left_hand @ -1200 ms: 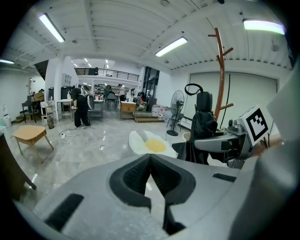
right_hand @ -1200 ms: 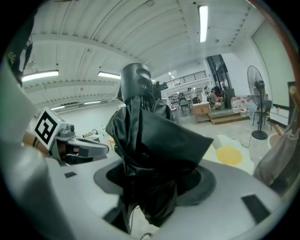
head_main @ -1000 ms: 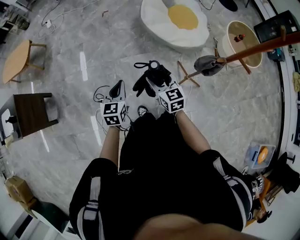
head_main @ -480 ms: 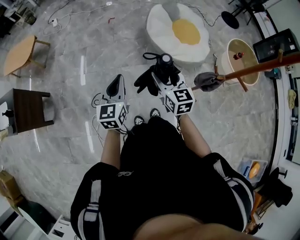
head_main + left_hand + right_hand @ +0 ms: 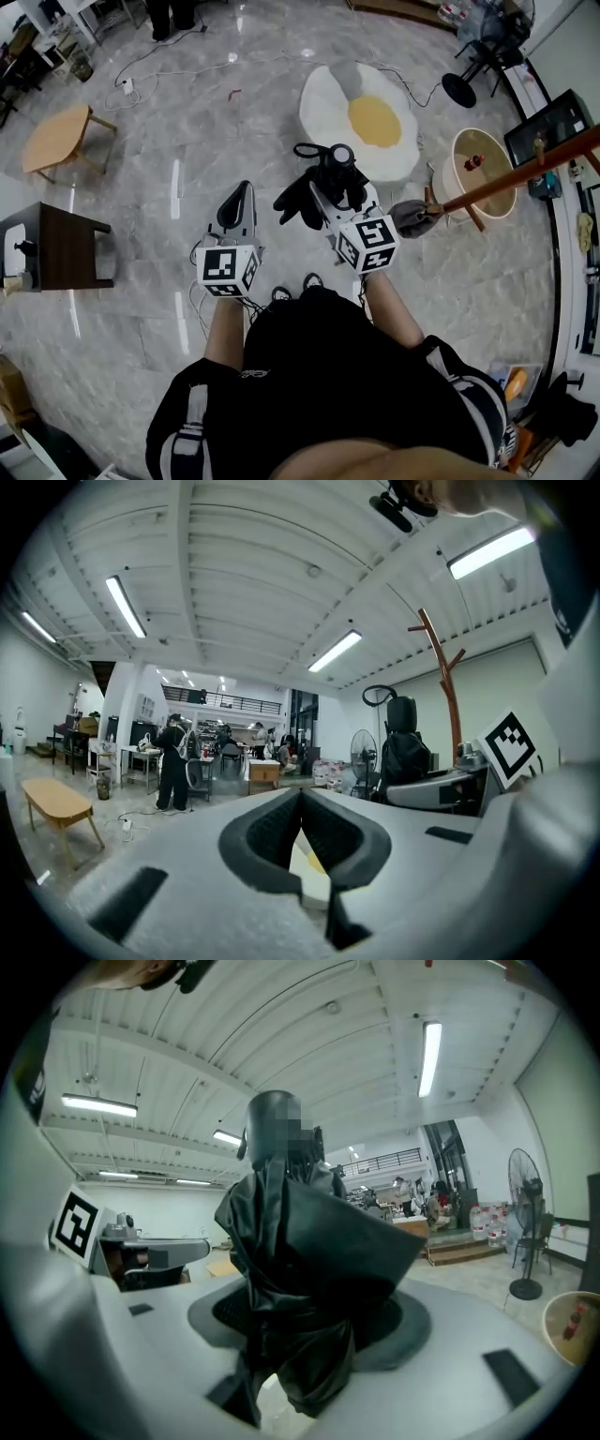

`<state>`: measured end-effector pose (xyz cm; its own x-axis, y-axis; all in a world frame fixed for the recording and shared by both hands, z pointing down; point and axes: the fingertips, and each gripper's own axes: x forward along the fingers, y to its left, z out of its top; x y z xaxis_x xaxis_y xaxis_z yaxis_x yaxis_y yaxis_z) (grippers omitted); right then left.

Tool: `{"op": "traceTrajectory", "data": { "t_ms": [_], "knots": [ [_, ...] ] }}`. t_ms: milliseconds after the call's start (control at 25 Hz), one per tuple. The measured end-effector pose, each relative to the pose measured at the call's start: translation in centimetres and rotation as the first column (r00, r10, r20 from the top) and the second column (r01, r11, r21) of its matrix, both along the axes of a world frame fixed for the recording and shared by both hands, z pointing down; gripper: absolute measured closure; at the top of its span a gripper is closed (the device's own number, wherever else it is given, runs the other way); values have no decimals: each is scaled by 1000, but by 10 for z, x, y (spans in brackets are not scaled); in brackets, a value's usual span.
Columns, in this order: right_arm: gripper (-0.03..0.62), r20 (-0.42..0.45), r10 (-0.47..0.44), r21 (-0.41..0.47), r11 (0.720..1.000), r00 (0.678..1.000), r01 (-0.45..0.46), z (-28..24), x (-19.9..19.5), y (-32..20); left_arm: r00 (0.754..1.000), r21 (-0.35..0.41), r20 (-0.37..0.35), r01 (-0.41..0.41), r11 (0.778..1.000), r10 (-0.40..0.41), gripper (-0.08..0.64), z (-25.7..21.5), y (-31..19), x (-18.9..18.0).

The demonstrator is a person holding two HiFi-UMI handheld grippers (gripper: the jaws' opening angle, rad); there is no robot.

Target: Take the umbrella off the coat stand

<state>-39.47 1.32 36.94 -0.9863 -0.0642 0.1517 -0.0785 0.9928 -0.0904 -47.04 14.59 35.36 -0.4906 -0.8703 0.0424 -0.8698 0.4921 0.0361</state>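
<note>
A folded black umbrella [image 5: 328, 178] stands upright in my right gripper [image 5: 325, 194], clear of the coat stand. In the right gripper view the jaws are shut on the bundled umbrella [image 5: 300, 1232], whose fabric fills the gap and hides the pads of the right gripper [image 5: 300, 1330]. The brown wooden coat stand [image 5: 525, 173] leans across the right side, to the right of that hand. My left gripper [image 5: 238, 191] is held level beside it, shut and holding nothing. In its own view the left gripper [image 5: 298, 799] has its pads meeting at the tip, with the umbrella [image 5: 405, 752] and coat stand [image 5: 442, 677] to the right.
A grey cap-like thing [image 5: 410, 217] hangs on a lower peg of the stand. Ahead lie a white and yellow beanbag [image 5: 370, 117] and a round beige tub [image 5: 483, 159]. A dark side table [image 5: 52, 246] and a light wooden stool [image 5: 58, 139] stand at the left. Cables cross the floor.
Both grippers have risen together, the right one carrying the umbrella up with it. The view has tilted, so more of the far floor shows.
</note>
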Motion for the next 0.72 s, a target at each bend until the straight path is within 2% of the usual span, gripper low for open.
{"op": "traceTrajectory", "data": {
  "t_ms": [280,720],
  "knots": [
    [327,32,-21,11,1000,999,21,-3,6,0,1000,-13,-15,-24,1000,24,561,14,-12,10],
    [328,80,-44,14,999,996,43,-6,-2,-3,1000,-10,4,-18,1000,18,561,14,-16,5]
  ]
}}
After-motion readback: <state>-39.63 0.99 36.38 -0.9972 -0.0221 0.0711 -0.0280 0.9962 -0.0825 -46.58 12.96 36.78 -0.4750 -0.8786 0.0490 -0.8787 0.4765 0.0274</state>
